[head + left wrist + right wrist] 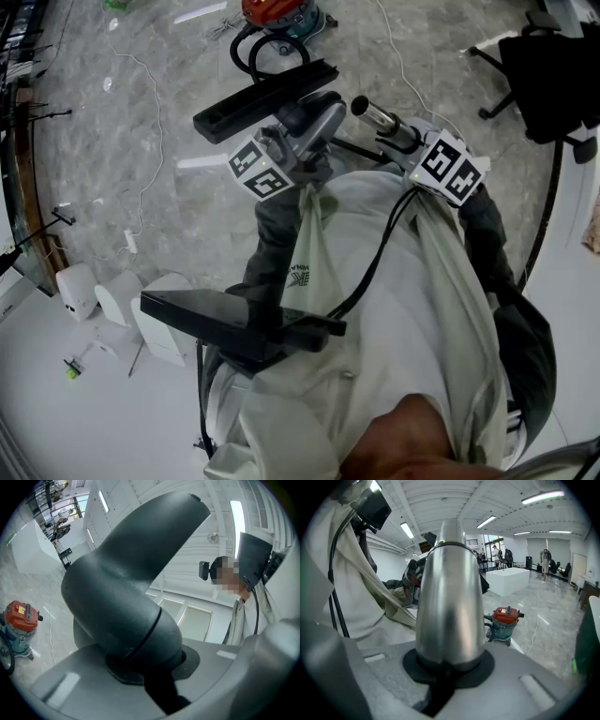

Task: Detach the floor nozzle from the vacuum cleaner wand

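Above the floor (141,187), left claw (302,148) clamps the floor nozzle's neck (126,597); right claw (405,141) clamps the wand (450,602), opposed for pulling apart.

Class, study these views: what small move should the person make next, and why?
Probably ease the two grippers a little further apart. The left gripper is shut on the dark neck of the floor nozzle, the right gripper on the silver wand, and the head view seems to show the wand's open end already just clear of the neck.
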The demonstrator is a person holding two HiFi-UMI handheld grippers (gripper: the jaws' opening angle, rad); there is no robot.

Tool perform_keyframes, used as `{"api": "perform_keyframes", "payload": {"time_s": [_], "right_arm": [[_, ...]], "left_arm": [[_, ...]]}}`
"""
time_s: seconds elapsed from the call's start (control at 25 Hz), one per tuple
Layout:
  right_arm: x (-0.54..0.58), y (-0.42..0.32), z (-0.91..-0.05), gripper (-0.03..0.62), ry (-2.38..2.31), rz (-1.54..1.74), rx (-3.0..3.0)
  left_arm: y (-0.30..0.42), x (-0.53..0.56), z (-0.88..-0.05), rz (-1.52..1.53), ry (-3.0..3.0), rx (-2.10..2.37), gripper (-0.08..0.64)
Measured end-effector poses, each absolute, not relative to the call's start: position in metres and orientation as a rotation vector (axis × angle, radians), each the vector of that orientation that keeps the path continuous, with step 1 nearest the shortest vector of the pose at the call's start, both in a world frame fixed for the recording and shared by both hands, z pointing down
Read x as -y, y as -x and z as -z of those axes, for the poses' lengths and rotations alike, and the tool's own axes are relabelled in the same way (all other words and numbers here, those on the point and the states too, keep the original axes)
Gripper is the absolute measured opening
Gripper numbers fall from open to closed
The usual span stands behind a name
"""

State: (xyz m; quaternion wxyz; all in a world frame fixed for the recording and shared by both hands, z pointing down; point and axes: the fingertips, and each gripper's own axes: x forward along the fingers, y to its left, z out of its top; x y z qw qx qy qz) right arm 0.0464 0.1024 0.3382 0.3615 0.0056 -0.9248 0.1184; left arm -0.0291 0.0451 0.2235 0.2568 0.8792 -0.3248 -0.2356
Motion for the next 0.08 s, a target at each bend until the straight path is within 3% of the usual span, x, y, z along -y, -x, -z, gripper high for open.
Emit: {"api": "perform_keyframes", "payload": {"time_s": [0.08], "right_arm": [[-0.1017, -0.0475, -0.3397, 0.04, -0.018, -0.302, 2.385]], "left_arm": [[0.0285, -0.0453, -0.2249, 0.645, -2.38, 0.88, 0.075]]}}
